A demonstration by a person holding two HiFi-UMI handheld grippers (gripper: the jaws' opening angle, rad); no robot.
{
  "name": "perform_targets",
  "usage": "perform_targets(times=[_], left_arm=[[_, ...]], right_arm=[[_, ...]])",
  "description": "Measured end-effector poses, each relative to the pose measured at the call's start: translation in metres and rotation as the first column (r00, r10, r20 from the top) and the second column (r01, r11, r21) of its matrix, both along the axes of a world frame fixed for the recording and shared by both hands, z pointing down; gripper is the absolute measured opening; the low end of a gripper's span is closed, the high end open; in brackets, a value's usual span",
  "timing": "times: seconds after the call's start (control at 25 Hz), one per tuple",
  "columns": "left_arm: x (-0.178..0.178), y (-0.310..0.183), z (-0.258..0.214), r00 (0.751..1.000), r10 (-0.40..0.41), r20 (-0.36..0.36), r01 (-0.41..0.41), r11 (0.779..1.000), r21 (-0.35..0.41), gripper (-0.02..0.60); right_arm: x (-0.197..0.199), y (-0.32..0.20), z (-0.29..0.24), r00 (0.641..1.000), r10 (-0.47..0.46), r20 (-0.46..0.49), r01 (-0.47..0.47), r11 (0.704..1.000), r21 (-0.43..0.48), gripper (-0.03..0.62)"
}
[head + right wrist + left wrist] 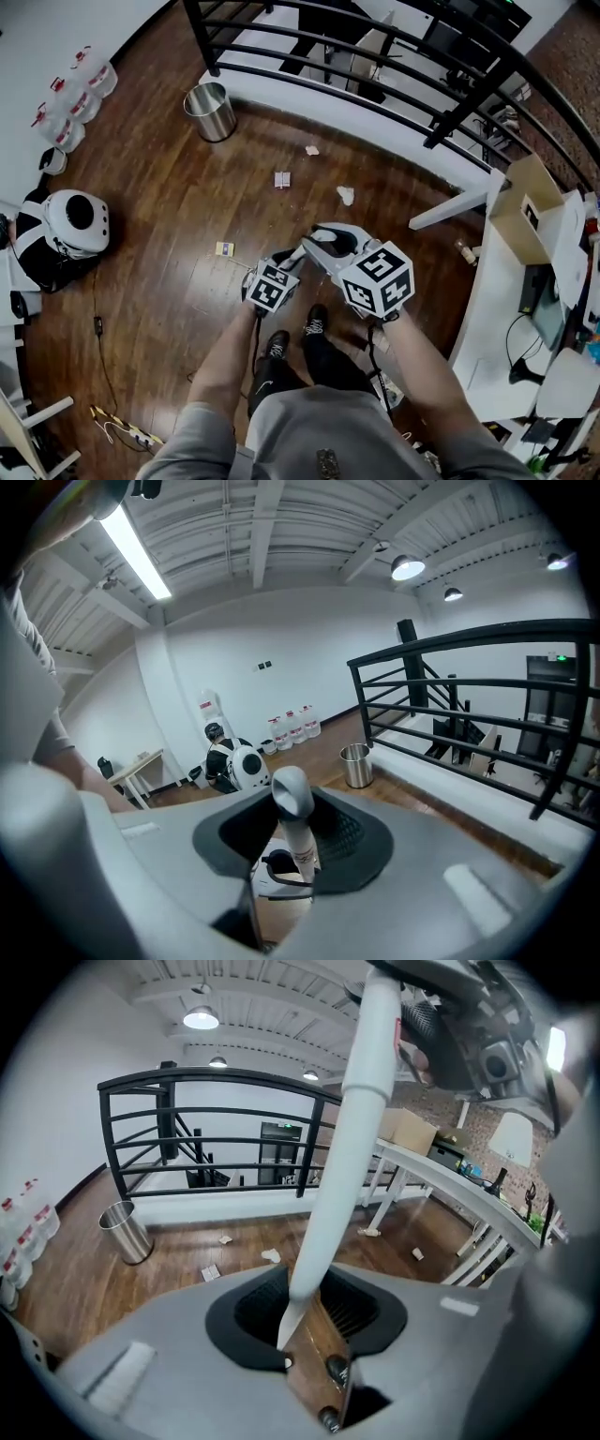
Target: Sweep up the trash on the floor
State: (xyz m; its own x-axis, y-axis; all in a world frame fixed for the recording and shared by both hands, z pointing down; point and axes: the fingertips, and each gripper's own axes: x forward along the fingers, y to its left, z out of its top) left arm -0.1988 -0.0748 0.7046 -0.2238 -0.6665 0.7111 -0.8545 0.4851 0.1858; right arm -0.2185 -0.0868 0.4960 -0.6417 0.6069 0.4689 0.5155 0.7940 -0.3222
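Observation:
Several scraps of paper trash lie on the wooden floor ahead of me: one [346, 195] nearest, a flat piece [281, 178], a small one [312, 150] by the railing, and a yellow-edged card [224, 248] to the left. My left gripper [281, 259] [300, 1321] is shut on a long white broom handle [352, 1138]. Higher up the same handle, my right gripper [317, 236] [291, 841] is shut just below its rounded top end [291, 794]. The broom's head is hidden.
A steel trash can [211, 111] stands by the black railing [375, 66]. White desks [506, 309] run along the right. Water jugs [80, 94], a white helmet-like object [77, 220] and a floor cable [98, 328] are at the left. My feet [295, 336] are below the grippers.

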Motion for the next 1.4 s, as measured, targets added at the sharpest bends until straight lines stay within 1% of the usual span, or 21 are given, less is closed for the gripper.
perform_targets(times=[0.2, 0.48, 0.64, 0.72, 0.88, 1.0, 1.16, 1.28, 1.4], left_arm=[[-0.046, -0.037, -0.002, 0.999, 0.011, 0.033, -0.011, 1.000, 0.002, 0.114], [-0.095, -0.060, -0.004, 0.997, 0.069, 0.031, -0.069, 0.997, 0.022, 0.114], [-0.123, -0.077, -0.007, 0.990, 0.144, 0.014, -0.144, 0.988, 0.048, 0.114], [-0.143, -0.091, -0.006, 0.981, 0.191, 0.025, -0.192, 0.979, 0.062, 0.114], [-0.185, -0.116, -0.010, 0.966, 0.256, 0.042, -0.259, 0.963, 0.073, 0.114], [-0.200, -0.126, -0.011, 0.950, 0.309, 0.036, -0.311, 0.948, 0.076, 0.114], [-0.210, -0.130, -0.018, 0.941, 0.337, 0.040, -0.339, 0.938, 0.079, 0.115], [-0.212, -0.121, -0.027, 0.938, 0.342, 0.056, -0.345, 0.935, 0.077, 0.114], [-0.214, -0.104, -0.035, 0.943, 0.326, 0.072, -0.331, 0.942, 0.061, 0.114]], right_arm=[[-0.037, -0.037, -0.003, 0.999, 0.036, 0.027, -0.036, 0.999, 0.004, 0.103], [-0.088, -0.059, -0.004, 0.994, 0.109, 0.030, -0.109, 0.994, 0.015, 0.101], [-0.119, -0.074, -0.006, 0.984, 0.178, 0.025, -0.179, 0.983, 0.031, 0.101], [-0.136, -0.084, -0.007, 0.975, 0.222, 0.026, -0.223, 0.974, 0.042, 0.101], [-0.174, -0.107, -0.011, 0.953, 0.301, 0.037, -0.303, 0.951, 0.065, 0.101], [-0.191, -0.117, -0.012, 0.936, 0.351, 0.033, -0.352, 0.933, 0.067, 0.101], [-0.198, -0.123, -0.019, 0.920, 0.390, 0.038, -0.392, 0.919, 0.055, 0.101], [-0.199, -0.118, -0.028, 0.918, 0.393, 0.057, -0.396, 0.918, 0.034, 0.101], [-0.199, -0.105, -0.036, 0.927, 0.368, 0.071, -0.369, 0.929, 0.010, 0.101]])
